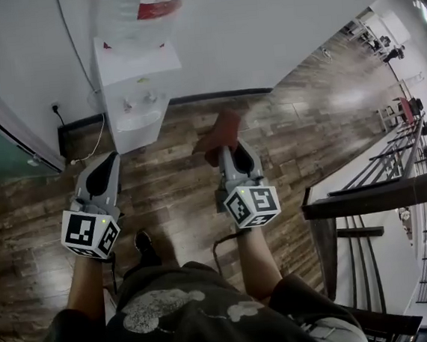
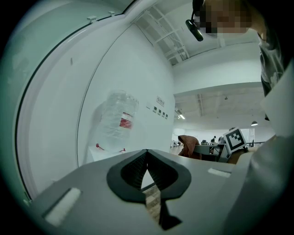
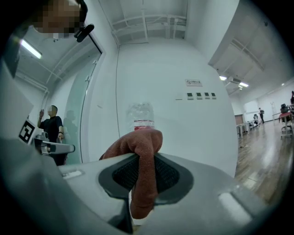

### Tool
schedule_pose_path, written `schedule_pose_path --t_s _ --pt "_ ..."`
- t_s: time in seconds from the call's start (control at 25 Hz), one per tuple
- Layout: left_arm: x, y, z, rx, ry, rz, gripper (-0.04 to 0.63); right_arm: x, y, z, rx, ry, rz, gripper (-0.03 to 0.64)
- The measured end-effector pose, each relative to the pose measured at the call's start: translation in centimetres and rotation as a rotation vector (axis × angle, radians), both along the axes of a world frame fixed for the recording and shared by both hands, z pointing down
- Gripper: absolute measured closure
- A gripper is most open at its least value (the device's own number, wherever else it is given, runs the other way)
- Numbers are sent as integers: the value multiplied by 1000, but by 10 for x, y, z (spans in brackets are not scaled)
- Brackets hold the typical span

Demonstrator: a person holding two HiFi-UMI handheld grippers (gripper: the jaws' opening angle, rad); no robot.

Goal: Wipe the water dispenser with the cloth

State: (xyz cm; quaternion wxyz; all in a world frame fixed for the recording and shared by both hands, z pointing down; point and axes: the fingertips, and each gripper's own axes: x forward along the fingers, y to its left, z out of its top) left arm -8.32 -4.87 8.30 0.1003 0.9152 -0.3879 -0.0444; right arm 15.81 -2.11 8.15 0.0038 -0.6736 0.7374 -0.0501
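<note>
Pinching the cloth (image 3: 145, 140), right tool (image 3: 144, 166); left tool (image 2: 147, 153) closed, empty

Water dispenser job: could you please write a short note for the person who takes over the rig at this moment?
Left gripper: shut, empty.
Right gripper: shut on the reddish-brown cloth.
The water dispenser stands against the wall, ahead and to the left, bottle on top. Both grippers are apart from it, over the wooden floor.
Done: cloth gripped.
To do: bring the cloth to the dispenser and wipe it.
</note>
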Motion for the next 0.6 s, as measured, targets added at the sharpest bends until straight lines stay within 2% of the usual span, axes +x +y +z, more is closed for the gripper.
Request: schedule_pose_path --t_s 0.16,0.28,0.44,0.6 --pt "17 46 0 4 -6 7 575 -12 39 -4 21 8 -80 551" --pt "31 94 5 4 -14 11 575 -14 93 -7 23 4 -126 551" --pt "49 155 10 -6 -18 14 575 9 170 -6 30 -3 -123 551" --pt "70 221 7 26 -21 18 575 35 243 -5 50 -20 -109 551"
